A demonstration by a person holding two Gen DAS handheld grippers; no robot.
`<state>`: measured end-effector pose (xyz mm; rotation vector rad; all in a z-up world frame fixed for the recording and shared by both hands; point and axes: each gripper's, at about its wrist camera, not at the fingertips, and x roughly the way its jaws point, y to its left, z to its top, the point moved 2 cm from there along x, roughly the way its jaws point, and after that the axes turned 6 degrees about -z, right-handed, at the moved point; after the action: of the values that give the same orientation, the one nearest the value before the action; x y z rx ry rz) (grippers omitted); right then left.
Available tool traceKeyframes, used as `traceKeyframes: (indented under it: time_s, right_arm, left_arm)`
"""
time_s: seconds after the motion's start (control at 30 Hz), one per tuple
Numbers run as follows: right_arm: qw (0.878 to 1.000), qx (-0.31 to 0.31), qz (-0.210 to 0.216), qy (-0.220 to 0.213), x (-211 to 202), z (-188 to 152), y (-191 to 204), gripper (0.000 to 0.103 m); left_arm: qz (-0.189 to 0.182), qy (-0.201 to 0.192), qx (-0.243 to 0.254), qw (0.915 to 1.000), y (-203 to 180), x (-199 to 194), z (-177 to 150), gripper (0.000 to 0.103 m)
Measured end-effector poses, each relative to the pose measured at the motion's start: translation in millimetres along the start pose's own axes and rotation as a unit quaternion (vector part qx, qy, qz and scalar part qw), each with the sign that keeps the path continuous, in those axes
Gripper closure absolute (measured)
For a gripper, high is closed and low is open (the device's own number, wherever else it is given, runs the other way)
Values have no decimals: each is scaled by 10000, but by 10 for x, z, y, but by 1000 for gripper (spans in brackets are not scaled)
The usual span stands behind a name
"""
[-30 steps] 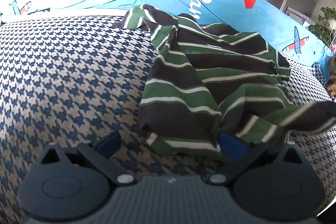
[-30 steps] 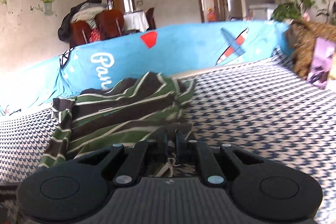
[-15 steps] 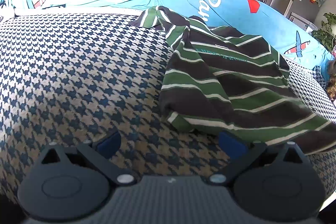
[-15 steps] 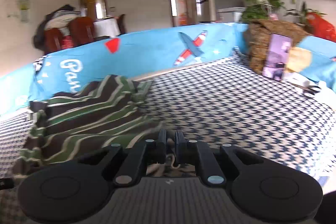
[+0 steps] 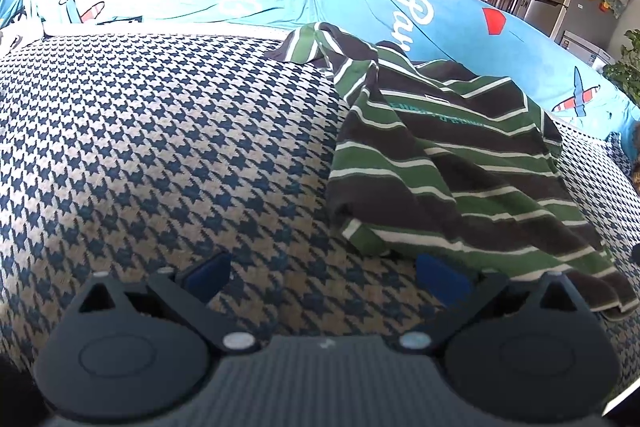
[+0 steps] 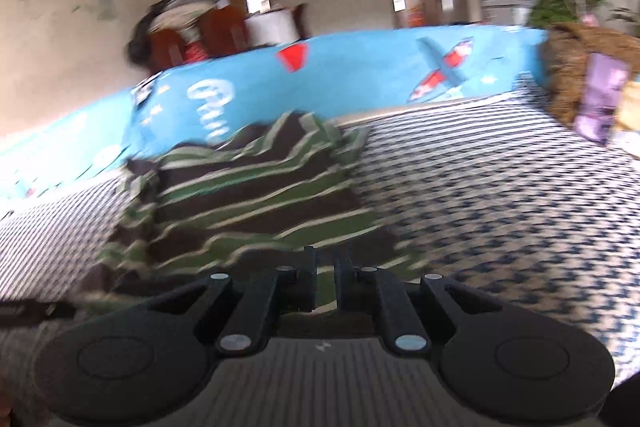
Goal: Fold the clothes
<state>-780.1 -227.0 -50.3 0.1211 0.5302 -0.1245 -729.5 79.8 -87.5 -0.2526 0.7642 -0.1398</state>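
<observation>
Dragged rightward across the sofa (image 5: 160, 147), shirt (image 5: 460, 163) stretches from clamped right gripper (image 6: 325, 281); left gripper (image 5: 320, 277), jaws apart, sits nearest its loose left corner.

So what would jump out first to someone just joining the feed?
The green, dark and white striped shirt, lying rumpled on the houndstooth cover in front of the bright blue cartoon-print backrest. Next, the right gripper, shut on the shirt's near edge, while the left gripper stands open and empty just left of its hem.
</observation>
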Motion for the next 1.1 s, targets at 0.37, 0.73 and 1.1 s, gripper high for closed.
traceKeyframes:
  time_s: [0.37,0.73,1.1]
  right_arm:
    - [9882,-1047,1116,120,5,-204,763,88]
    - [9675,-1898,1667,101,50,-356,1354,72]
    - [9402,-2889,1803,33,253,-411,1754,62]
  left_arm:
    - [145,-120,-103,9998,78,-53,28,0]
    - [383,-269,-498,9977,330,-193,71,0]
    - [435,-256,-692,9963,439,-193,66,0]
